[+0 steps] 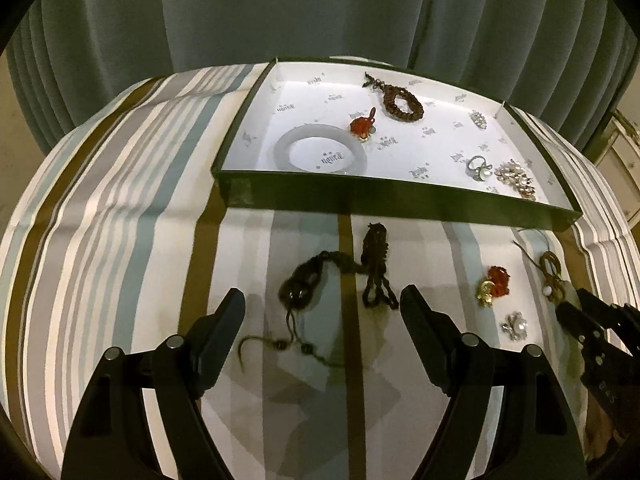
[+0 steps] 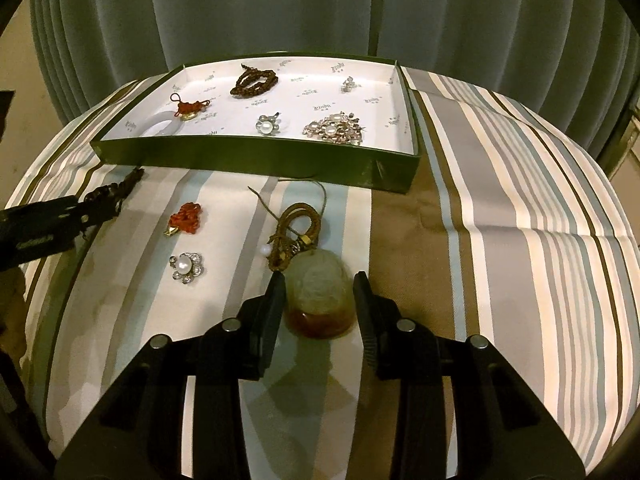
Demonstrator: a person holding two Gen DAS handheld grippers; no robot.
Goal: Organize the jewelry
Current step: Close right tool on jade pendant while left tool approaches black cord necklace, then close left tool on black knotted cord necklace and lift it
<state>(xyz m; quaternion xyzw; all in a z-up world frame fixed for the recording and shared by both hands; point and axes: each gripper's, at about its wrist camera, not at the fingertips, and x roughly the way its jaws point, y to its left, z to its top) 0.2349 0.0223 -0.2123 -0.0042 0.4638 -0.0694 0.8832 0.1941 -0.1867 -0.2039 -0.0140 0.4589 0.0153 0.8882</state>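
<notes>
On the striped cloth, a pale jade pendant point(image 2: 320, 292) with an amber base and a brown braided cord point(image 2: 296, 224) sits between the fingers of my right gripper point(image 2: 318, 280). Both pads press on its sides. My left gripper point(image 1: 322, 292) hovers open over a dark corded pendant necklace point(image 1: 300, 292) and a dark beaded strand point(image 1: 374, 272), touching neither. A red knot charm point(image 2: 186, 218) and a pearl flower brooch point(image 2: 186, 266) lie loose to the left of the right gripper. The green box point(image 2: 256, 156) with a white lining stands behind them.
Inside the box lie a white bangle point(image 1: 320, 154), a red charm point(image 1: 362, 126), a brown bead bracelet point(image 1: 402, 102), a pearl ring point(image 1: 480, 168) and crystal brooches point(image 1: 516, 180). Grey curtains hang behind the round table. Bare striped cloth point(image 2: 520, 200) spreads to the right.
</notes>
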